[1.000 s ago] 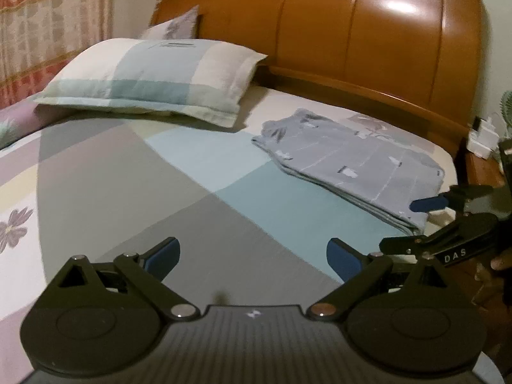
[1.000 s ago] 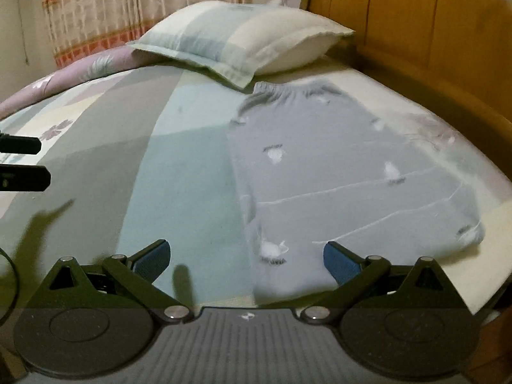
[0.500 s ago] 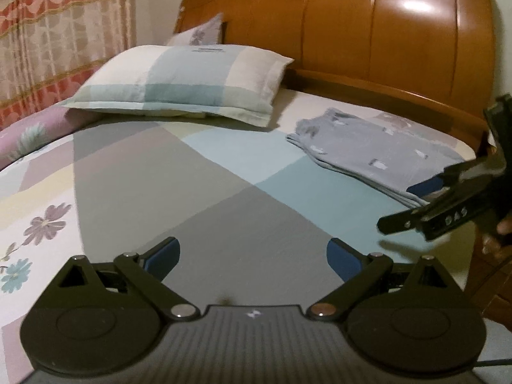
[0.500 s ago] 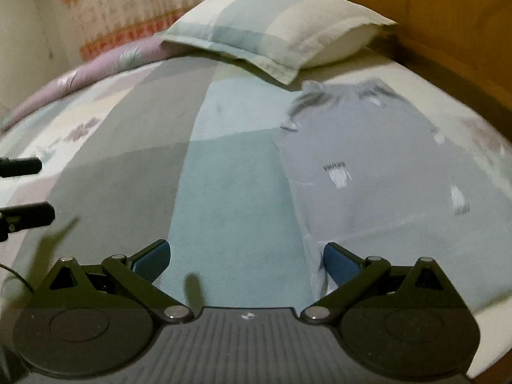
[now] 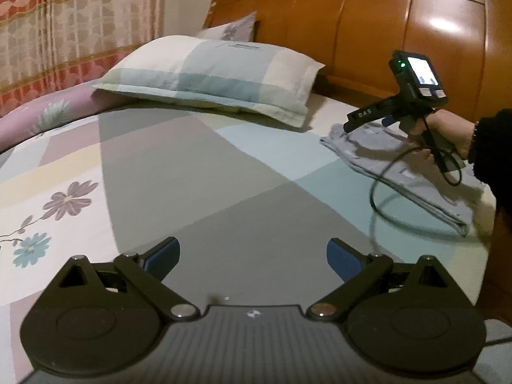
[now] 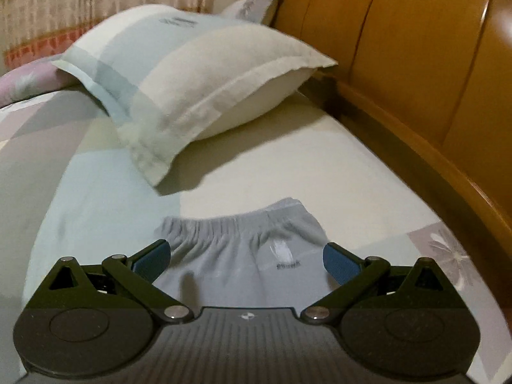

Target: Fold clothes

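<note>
Bed [image 5: 192, 172]; right claw [image 6: 244, 257] now over folded pants [image 6: 243, 256]

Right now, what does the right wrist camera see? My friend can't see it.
The open right gripper hovers over the waistband end of grey pants on a bed. A checked pillow and wooden headboard lie beyond.

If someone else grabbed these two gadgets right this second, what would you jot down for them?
Left gripper: open, empty, over bare bedsheet.
Right gripper: open, empty, over the waistband end of the grey trousers.
The trousers lie flat in layers near the headboard, beside the pillow.
Done: they look partly folded.
Left: probably one more fold; nothing is gripped yet.
</note>
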